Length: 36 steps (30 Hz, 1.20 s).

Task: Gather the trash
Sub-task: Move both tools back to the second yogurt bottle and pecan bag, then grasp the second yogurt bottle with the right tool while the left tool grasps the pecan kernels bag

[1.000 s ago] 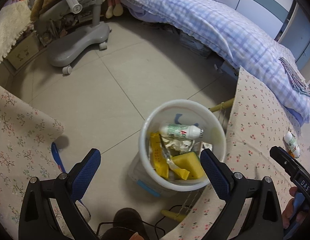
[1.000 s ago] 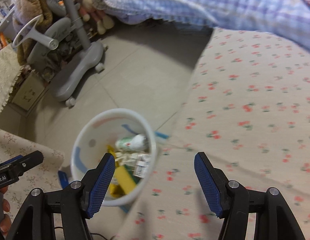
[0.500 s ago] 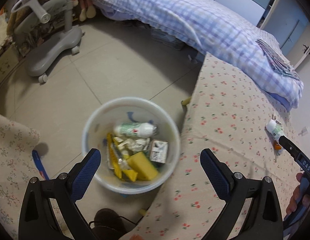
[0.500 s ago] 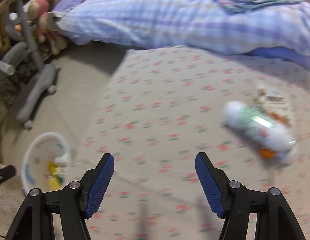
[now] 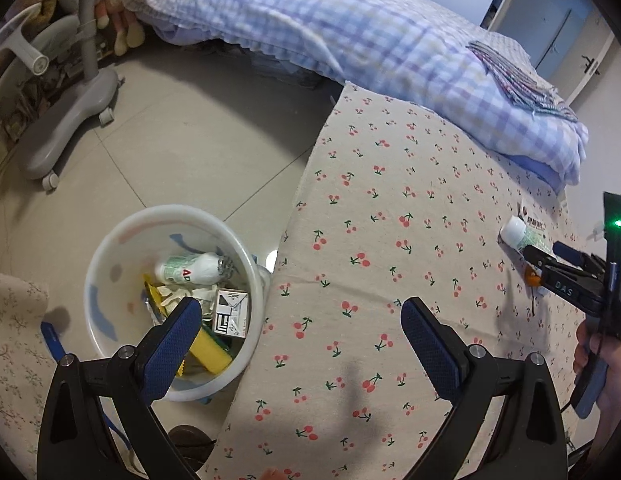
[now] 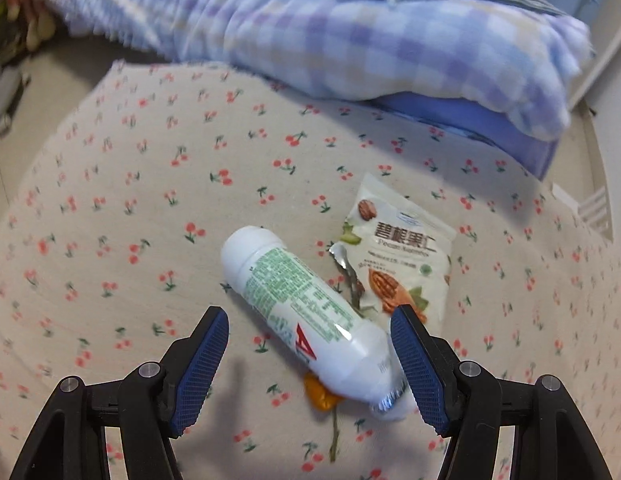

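Right gripper [image 6: 309, 354], fingers wide and empty, straddles the toppled bottle [image 6: 306, 314] to grab it for the bin [image 5: 110, 256].

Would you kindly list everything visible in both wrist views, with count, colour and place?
Bottle: one, white with green print, lying on the tablecloth between the right gripper's open fingers.
Snack packet: one, white with nut pictures, just beyond the bottle.
Orange scrap: one, under the bottle's near end.
Tablecloth: one, beige with red cherries.
Bin: one, white, on the floor left of the table, holding another white bottle, a small carton, yellow wrappers.
Bedding: lilac check, behind the table.
Chair base: one, grey, far left.
Left gripper: open, above the table's edge.
Right gripper: open, around the bottle.
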Tool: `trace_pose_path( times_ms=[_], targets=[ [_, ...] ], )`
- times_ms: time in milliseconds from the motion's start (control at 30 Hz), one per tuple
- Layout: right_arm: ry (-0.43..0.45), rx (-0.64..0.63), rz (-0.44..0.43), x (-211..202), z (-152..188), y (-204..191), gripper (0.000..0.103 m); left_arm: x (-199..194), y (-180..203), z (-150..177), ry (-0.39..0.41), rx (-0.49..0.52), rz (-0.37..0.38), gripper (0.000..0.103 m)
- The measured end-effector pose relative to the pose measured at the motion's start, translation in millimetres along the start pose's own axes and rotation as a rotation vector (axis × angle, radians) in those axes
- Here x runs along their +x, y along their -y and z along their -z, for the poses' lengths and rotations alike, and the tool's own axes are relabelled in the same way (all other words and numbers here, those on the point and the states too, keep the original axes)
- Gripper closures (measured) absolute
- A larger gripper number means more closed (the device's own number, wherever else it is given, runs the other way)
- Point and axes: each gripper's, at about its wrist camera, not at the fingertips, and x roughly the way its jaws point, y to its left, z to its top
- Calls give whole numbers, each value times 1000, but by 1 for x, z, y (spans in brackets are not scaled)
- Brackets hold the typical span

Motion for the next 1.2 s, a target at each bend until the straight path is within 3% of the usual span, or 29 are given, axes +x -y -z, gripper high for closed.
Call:
trace_pose_path(
  times_ms=[133,267,400,600,900,1033,1200],
  targets=[
    [-24,-89,59,17,-8,-11,34,2,4,1,-2,10,-6,2],
    [-51,-146,117,27,-7,-18,53,-2,5,2,5,20,-1,2],
    [-32,-151,142,16,-2,-16,61,-4,9,3,9,30,9,2],
    [-3,56,49,-28,12,21,63,-13,25,10,17,64,51,2],
    [0,420,-109,-81,86,95,63,-21,83,34,2,214,103,2],
    [2,495,-116,-83,114,122,63,-17,118,36,-5,295,90,2],
    [2,519,-144,-80,125,146,63,9,171,26,-86,321,117,3]
  ],
)
